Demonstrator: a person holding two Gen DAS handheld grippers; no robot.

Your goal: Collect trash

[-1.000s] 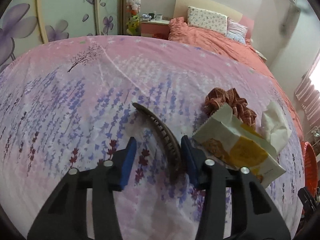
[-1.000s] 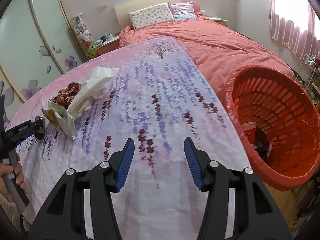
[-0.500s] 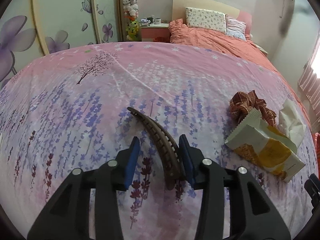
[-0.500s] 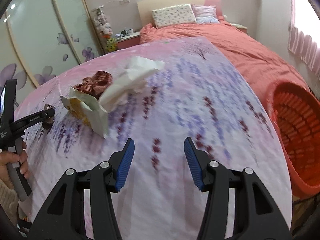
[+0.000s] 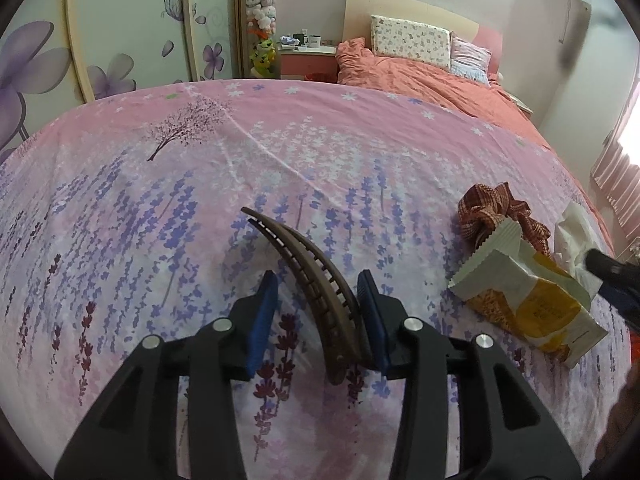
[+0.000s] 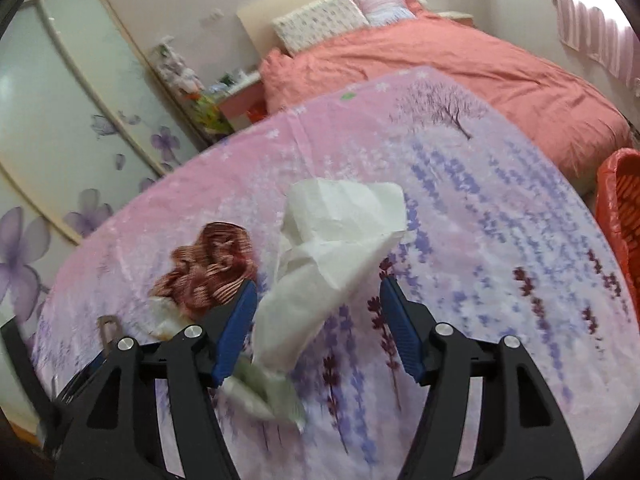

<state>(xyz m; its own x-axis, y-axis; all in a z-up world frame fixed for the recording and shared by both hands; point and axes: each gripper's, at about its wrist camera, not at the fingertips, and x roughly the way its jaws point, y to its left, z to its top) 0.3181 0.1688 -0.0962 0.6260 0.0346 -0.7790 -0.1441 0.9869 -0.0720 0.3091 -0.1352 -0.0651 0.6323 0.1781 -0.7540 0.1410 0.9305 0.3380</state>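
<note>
Between the blue pads of the right gripper (image 6: 316, 320) lies a crumpled white tissue (image 6: 336, 248). The jaws stand apart and have just been opening wider; the left pad is just beside the tissue's lower fold, though I cannot tell if it touches, and the right pad is clear of it. A second ago this gripper faced bare bedspread (image 6: 480, 240) with the orange basket (image 6: 620, 216) large on its right; now the basket is only a sliver at the right edge of the view and the tissue fills the middle. The tissue's long axis runs from lower left, near the pads, up and to the right. Its near end lies on a yellow and white snack wrapper (image 5: 532, 300), and a brown checked scrunchie (image 6: 212, 268) sits just left of both.

The left gripper (image 5: 316, 308) is partly open, with a curved brown hair clip (image 5: 312, 276) lying between its pads against the right one; the left pad stands apart from it. The clip sat further to the right of the view a second ago and now lies nearer the centre. Its long axis runs away from the gripper, arching up and to the left. Open bedspread spreads to the left and beyond it; the wrapper, scrunchie and tissue crowd the right.
</note>
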